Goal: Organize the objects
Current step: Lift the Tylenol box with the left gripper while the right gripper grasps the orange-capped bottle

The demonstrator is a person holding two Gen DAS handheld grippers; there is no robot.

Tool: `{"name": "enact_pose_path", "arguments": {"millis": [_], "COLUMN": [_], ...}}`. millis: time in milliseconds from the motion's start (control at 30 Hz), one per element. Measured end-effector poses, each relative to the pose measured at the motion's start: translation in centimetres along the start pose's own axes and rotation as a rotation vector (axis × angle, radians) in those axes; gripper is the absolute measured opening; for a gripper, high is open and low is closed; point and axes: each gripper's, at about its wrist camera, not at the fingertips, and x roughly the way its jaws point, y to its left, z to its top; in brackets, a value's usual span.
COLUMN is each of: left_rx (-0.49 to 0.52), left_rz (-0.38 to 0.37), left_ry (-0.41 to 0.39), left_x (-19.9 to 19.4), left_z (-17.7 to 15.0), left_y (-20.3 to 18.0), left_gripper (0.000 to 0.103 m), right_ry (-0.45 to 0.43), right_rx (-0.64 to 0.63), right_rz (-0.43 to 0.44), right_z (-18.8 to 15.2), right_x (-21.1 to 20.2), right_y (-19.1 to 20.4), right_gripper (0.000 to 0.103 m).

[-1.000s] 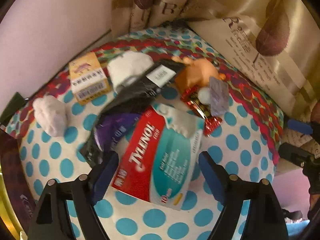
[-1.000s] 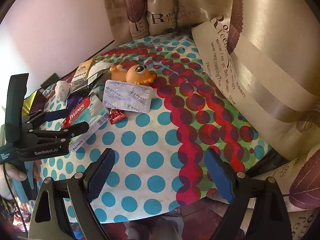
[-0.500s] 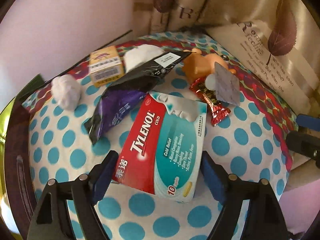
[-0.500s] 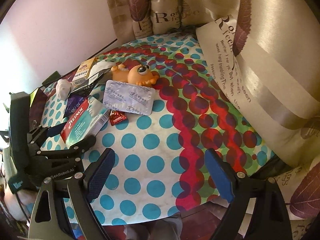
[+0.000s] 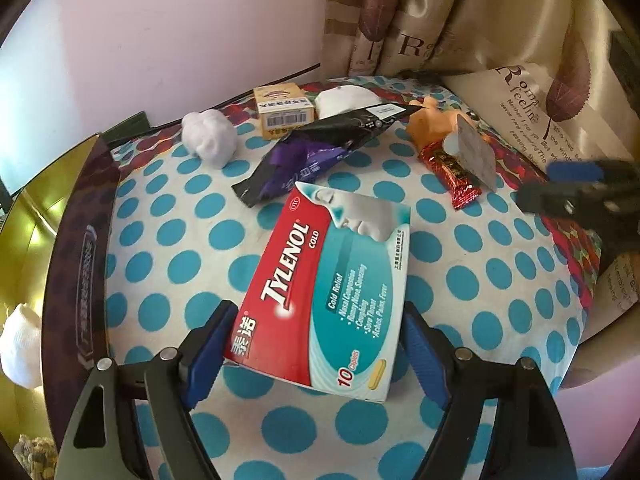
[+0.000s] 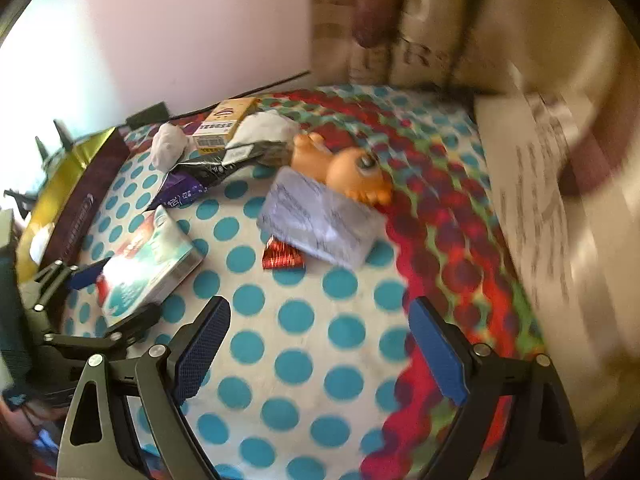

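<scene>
A red, white and teal Tylenol box (image 5: 320, 280) sits between the fingers of my left gripper (image 5: 320, 320), which is shut on the box's near end just over the polka-dot cloth (image 5: 168, 240). The right wrist view shows the same box (image 6: 148, 268) in my left gripper (image 6: 112, 292) at the left. My right gripper (image 6: 320, 336) is open over bare cloth with nothing between its fingers. It appears blurred at the right edge of the left wrist view (image 5: 580, 188). Ahead of it lie a silver blister pack (image 6: 320, 224), a red candy wrapper (image 6: 280, 258) and an orange toy (image 6: 344, 164).
A black and purple pouch (image 5: 316, 148), a small yellow box (image 5: 284, 114) and white wads (image 5: 210, 140) lie at the back. A gold container with a dark rim (image 5: 68, 248) stands at the left. Printed cushions (image 5: 532, 92) close off the back and right.
The Tylenol box has shifted with my left gripper, away from the red candy wrapper and toward the near left. My right gripper has rolled and moved closer to the blister pack.
</scene>
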Motion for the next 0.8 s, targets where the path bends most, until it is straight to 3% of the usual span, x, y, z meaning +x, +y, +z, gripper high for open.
{"name": "enact_pose_path", "arguments": {"millis": [233,500,633,800], "left_rx": [-0.022,-0.049,-0.123,-0.122], "left_rz": [0.014,0.022,0.009,0.014], "left_ry": [0.001,0.009,0.0,-0.029], "left_x": [-0.3,-0.4,-1.1,-2.2], "left_z": [-0.5,-0.6,-0.7,-0.4], "left_y": [0.2,0.4,1.4,1.6], "left_gripper": [0.082,0.082,0.082,0.082], "right_ry": [-0.032,-0.041,-0.003,-0.003], "right_rx": [-0.136,-0.317,-0.297,-0.271], "right_rz": [-0.046,-0.047,-0.018,0.021], "right_z": [2.0,3.1,3.4,3.3], "right_x": [1.4,3.3,4.6,4.9], "right_y": [0.5,1.2,0.5,0.3], "right_gripper": [0.087,0.074,0.068,0.064]}}
